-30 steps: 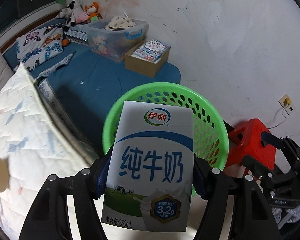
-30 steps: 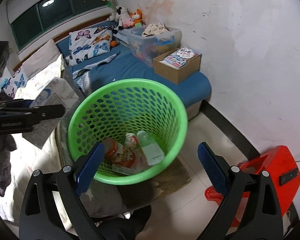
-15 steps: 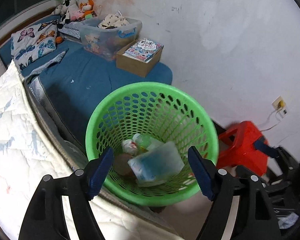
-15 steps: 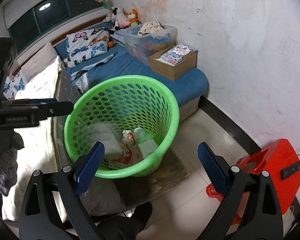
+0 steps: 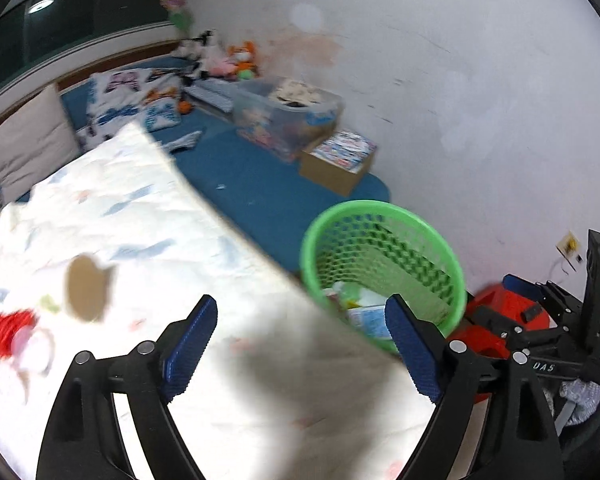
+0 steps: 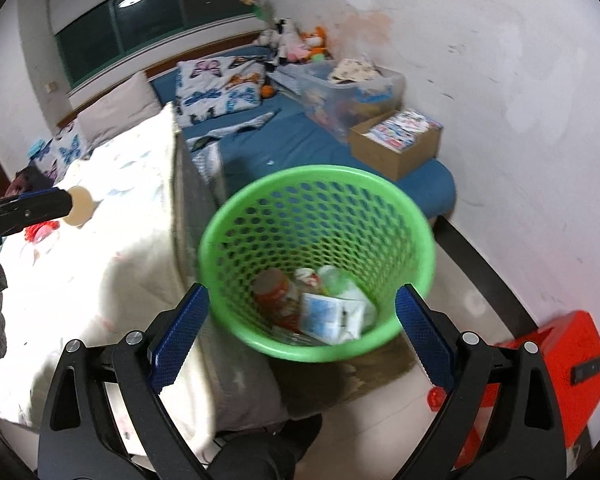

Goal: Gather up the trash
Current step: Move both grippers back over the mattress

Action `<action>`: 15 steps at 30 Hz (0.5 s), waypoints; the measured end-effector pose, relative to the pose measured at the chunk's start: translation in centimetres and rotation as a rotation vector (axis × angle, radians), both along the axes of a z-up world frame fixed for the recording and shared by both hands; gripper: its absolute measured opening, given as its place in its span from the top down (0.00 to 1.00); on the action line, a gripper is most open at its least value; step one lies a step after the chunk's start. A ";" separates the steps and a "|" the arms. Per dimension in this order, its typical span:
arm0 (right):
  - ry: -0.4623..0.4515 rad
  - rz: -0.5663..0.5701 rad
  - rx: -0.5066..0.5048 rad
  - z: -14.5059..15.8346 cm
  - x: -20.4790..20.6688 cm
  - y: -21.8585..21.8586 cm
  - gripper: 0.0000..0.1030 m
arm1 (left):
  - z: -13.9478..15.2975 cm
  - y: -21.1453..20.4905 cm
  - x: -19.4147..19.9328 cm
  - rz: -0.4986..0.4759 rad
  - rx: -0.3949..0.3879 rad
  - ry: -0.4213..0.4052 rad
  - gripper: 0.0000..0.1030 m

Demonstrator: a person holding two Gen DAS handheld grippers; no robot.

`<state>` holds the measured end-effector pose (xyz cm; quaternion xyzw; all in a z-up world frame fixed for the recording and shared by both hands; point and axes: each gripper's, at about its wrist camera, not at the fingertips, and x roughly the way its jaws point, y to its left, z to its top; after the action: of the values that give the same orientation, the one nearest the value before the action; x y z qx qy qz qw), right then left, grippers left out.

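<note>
From my left wrist, my left tool (image 5: 298,344) hangs spread wide with nothing between its blue pads (image 5: 190,346), tilted over the white quilt (image 5: 140,240) on the bed; the green basket (image 5: 384,264) stands off to the right with a milk carton (image 5: 370,320) lying inside, and my right tool (image 5: 540,320) shows at the far edge. From my right wrist, my right tool (image 6: 302,346) is also spread and empty, aimed down into the green basket (image 6: 320,184), where the carton (image 6: 328,318) rests beside a jar (image 6: 274,294). A red stool (image 6: 556,368) sits right.
</note>
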<state>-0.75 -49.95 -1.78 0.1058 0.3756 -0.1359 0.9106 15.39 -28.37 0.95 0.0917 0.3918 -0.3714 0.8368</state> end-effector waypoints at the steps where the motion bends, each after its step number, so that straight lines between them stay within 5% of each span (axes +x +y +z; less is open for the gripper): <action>1: 0.000 0.019 0.000 0.1 0.6 0.7 0.09 | 0.1 1.5 0.2 0.024 -0.008 0.001 0.18; 3: -0.001 0.048 0.001 0.3 1.6 1.9 0.09 | 0.2 3.9 0.3 0.068 -0.013 -0.011 0.09; 15: 0.025 0.310 0.001 0.9 10.1 11.0 0.09 | 0.5 17.1 3.4 0.334 -0.003 -0.020 0.09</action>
<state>9.31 -38.93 -0.91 0.0453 0.3987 0.0050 0.9160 18.77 -11.26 1.43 0.0275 0.3925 -0.2268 0.8909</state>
